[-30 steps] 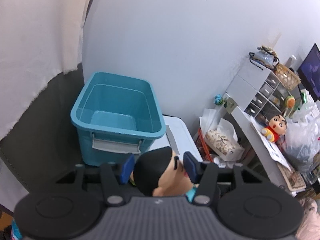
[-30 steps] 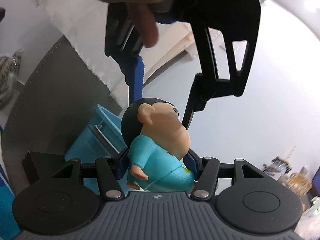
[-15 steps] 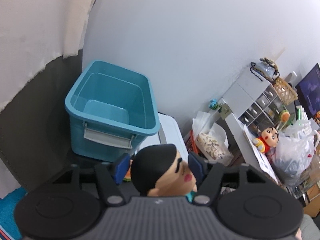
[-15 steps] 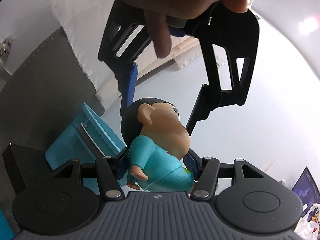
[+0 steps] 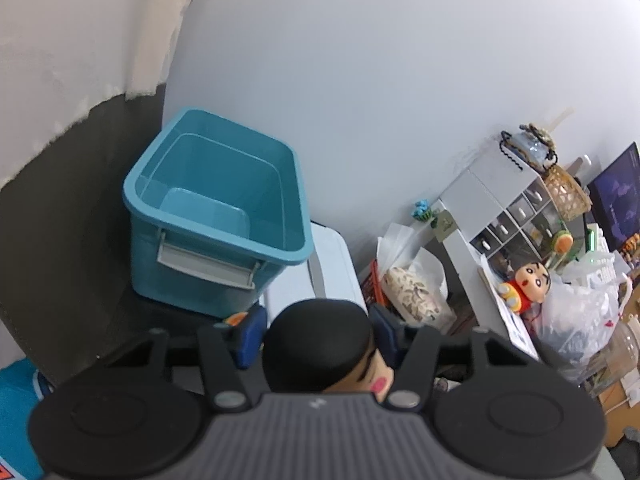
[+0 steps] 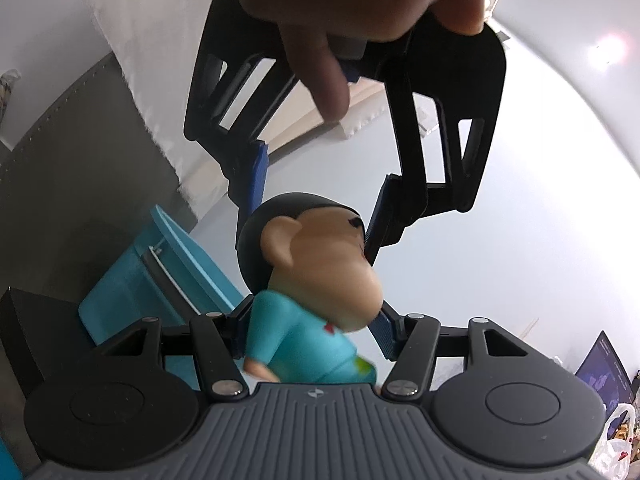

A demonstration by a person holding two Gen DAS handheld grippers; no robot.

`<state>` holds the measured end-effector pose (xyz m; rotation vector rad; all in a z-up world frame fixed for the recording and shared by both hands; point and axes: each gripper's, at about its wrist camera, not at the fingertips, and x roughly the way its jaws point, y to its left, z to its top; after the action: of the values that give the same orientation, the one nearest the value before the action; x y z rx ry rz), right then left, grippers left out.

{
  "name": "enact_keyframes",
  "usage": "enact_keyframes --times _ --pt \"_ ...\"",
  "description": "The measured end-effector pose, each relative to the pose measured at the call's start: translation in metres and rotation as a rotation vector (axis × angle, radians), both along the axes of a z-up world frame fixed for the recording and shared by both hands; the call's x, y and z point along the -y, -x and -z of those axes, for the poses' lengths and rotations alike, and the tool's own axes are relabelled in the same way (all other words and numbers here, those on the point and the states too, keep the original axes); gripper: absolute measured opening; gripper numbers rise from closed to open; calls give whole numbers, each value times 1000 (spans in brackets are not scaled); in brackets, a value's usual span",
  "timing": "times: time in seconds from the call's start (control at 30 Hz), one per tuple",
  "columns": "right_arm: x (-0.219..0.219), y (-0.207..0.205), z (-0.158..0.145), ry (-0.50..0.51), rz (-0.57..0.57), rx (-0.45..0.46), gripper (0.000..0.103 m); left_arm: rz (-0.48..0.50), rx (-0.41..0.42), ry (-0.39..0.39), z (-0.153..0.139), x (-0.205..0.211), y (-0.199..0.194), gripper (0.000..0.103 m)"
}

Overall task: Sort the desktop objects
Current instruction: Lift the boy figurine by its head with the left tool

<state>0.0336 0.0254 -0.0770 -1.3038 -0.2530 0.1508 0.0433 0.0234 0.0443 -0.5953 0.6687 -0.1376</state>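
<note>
Both tongs flank the figurine (image 6: 312, 280): right tongs (image 6: 314, 330) grip its body; left tongs (image 5: 318, 330) closing around its head, contact unclear.

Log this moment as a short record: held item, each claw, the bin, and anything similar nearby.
Held item: cartoon boy figurine, teal pyjamas, black hair
Right claw: shut on the figurine's body
Left claw: jaws closing, the figurine's head between its pads
Container: teal plastic bin, empty, beyond the claws
Background: red-shirted figurine among clutter at right
</note>
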Motion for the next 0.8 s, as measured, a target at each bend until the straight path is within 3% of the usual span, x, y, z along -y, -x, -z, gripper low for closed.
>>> enact_keyframes --times 0.4,0.67,0.8 --pt "-6 -28 2 -18 63 -49 61 6 -17 14 10 2 1 61" --pt "-7 -50 -4 -88 99 -150 61 30 -27 -11 15 7 2 64" --pt "-7 -57 -4 -102 100 -151 61 34 -22 -8 14 8 3 65"
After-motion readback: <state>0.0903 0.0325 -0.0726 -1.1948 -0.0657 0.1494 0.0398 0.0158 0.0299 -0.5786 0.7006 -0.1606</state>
